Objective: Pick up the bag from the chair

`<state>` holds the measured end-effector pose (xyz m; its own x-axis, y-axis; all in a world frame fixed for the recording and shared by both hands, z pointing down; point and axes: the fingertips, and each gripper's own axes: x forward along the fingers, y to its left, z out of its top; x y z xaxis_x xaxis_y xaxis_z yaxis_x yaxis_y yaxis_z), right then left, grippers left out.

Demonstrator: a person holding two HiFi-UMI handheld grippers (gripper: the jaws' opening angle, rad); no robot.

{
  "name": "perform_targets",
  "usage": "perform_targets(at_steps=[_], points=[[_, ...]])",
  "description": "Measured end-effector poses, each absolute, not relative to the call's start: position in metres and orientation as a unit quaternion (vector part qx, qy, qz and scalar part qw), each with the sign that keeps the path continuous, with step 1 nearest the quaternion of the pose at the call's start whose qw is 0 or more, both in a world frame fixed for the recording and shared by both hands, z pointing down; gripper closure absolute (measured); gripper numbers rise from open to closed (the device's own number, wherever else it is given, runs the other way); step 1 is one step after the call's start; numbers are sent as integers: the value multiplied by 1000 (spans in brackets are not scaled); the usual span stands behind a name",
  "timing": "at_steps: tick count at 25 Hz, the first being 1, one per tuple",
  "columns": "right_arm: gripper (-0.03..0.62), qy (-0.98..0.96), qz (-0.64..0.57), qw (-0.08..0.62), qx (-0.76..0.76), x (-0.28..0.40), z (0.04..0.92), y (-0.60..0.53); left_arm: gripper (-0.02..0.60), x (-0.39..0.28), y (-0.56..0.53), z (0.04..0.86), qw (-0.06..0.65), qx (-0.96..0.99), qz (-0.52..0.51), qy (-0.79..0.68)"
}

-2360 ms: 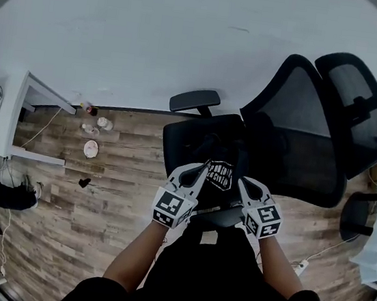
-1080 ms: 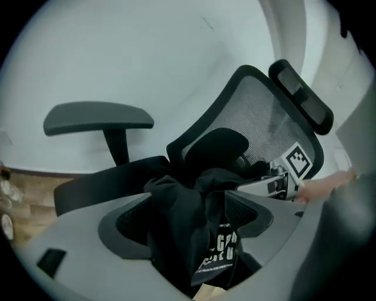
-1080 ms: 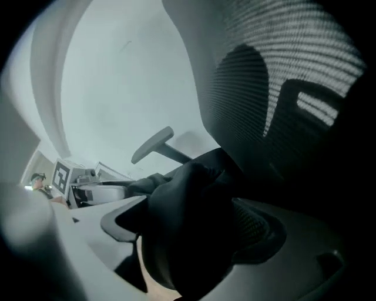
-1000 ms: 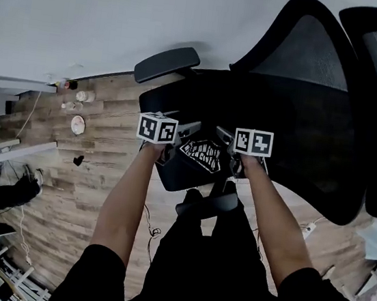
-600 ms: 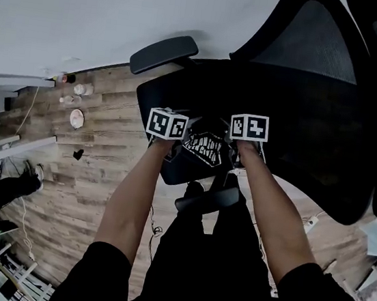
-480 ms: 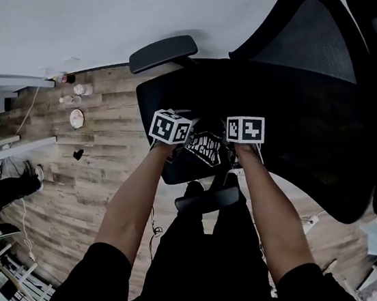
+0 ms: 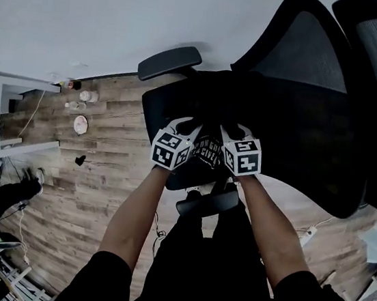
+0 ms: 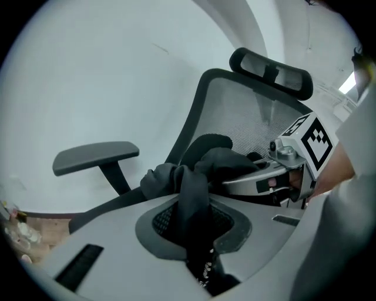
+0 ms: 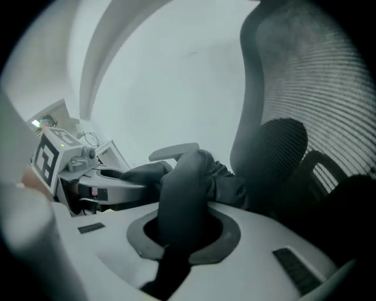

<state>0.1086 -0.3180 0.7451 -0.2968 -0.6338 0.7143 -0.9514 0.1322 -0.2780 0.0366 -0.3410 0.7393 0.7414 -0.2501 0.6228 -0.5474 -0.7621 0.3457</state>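
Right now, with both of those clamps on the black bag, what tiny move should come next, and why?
Probably a short, even lift with both hands. The left gripper and the right gripper each have their jaws shut on a bunched fold of the bag, which seems to rest on the chair seat. Raising both together should keep it level.

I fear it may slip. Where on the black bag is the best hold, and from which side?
Its bunched upper folds, one gripper from each side. The bag lies slumped on the chair, so only raised folds offer a pinch; left gripper and right gripper are each shut on one.
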Motion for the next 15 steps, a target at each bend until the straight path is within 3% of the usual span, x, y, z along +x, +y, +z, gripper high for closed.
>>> perform_targets(at_steps=[10,15], points=[[546,-770,292,152,546,91,672,-315,518,15,-331,663,212,926,187,-251],[546,-803,215,119,543,90,598,-330,518,13,-340,589,136,945,140,-264]])
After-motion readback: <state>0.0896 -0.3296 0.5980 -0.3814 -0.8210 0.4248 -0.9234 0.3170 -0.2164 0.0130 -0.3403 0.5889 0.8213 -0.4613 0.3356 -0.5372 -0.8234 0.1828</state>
